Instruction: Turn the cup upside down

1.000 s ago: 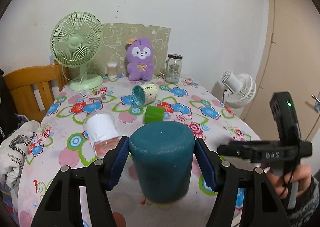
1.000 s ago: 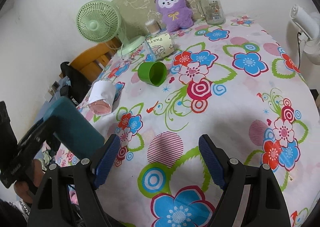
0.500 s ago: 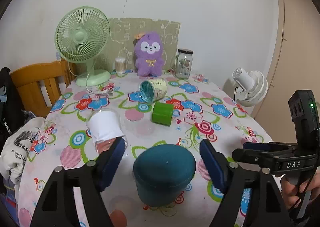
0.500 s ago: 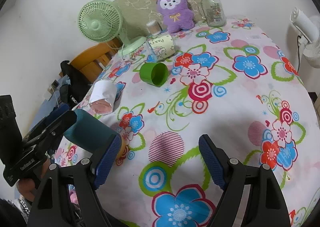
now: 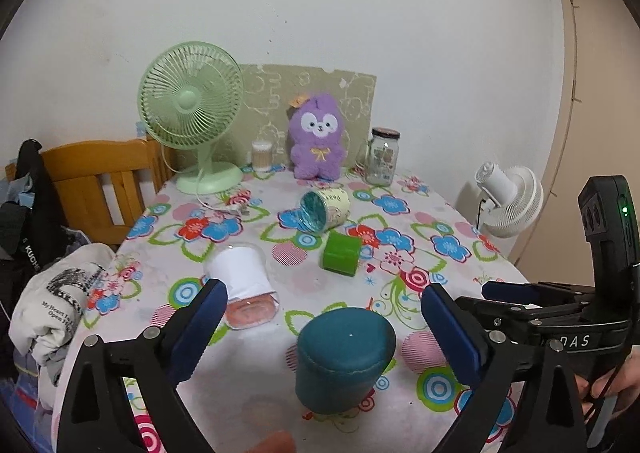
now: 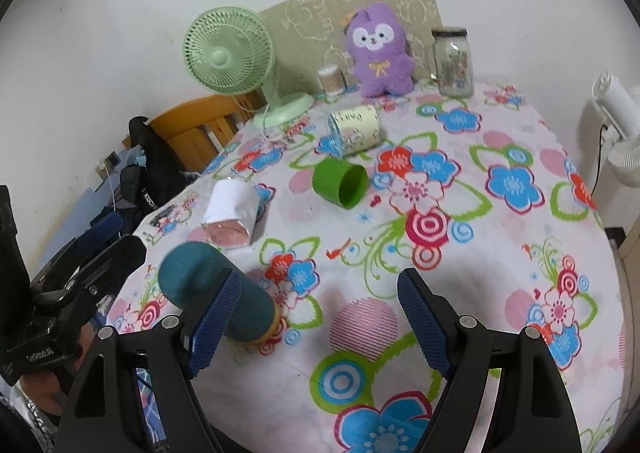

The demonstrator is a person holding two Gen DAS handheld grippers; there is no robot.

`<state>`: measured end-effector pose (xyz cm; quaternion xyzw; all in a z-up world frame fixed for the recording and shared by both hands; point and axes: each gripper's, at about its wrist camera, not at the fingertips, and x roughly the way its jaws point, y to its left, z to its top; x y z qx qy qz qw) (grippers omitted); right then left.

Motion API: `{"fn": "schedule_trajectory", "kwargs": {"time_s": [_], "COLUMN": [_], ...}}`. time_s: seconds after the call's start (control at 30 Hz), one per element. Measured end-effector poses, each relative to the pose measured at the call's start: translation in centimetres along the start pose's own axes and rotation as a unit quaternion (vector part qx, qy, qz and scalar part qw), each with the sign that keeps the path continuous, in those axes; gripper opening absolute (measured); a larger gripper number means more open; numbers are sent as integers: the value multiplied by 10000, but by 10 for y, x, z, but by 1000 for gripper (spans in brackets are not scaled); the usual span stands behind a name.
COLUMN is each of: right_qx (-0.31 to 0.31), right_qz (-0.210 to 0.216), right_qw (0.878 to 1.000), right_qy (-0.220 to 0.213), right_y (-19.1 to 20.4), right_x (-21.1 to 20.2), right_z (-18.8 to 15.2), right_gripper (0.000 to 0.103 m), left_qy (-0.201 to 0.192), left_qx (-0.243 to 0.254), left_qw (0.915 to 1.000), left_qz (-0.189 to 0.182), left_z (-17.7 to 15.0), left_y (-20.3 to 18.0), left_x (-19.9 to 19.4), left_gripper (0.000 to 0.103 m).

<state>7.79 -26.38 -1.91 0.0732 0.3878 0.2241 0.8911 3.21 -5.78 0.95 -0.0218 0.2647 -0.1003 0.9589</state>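
Observation:
A dark teal cup (image 5: 344, 359) stands upside down on the flowered tablecloth near the table's front edge; it also shows in the right wrist view (image 6: 216, 293). My left gripper (image 5: 324, 337) is open, its blue pads wide on either side of the cup and drawn back from it. My right gripper (image 6: 316, 327) is open and empty, just right of the teal cup. A white cup (image 5: 244, 281), a green cup (image 5: 341, 253) and a patterned cup (image 5: 325, 209) lie on their sides further back.
A green fan (image 5: 192, 113), a purple plush toy (image 5: 318, 137), a glass jar (image 5: 384, 155) and a small container (image 5: 262, 155) stand at the table's back. A wooden chair (image 5: 100, 181) with clothes is on the left. A white fan (image 5: 510, 201) stands right of the table.
My left gripper let go of the teal cup, opened wide and pulled back and up. The cup now stands upside down on the table. The right gripper stayed open.

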Motion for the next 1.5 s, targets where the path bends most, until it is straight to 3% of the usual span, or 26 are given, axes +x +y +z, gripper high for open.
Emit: {"fn": "schedule_trajectory", "kwargs": {"time_s": [0.13,0.57,1.5], "right_qx": [-145,-655,-731], "right_qz": [-73,-253,-208], "right_qw": [9996,9931,9929], "right_qy": [-231,-939,-914], "right_y": [12,50,62], "right_x": [-11,-47,-48], "right_z": [7,19,17], "right_gripper": [95,101,102], "left_qy": [-160,-484,-615], "left_qx": [-46,-167,-266], "left_qw": [9998,9979,9967], "left_qz": [136,403,464], "left_z": [3,15,17], "left_y": [3,10,16], "left_x": [-13,-48,-60], "left_gripper": [103,103,103]}}
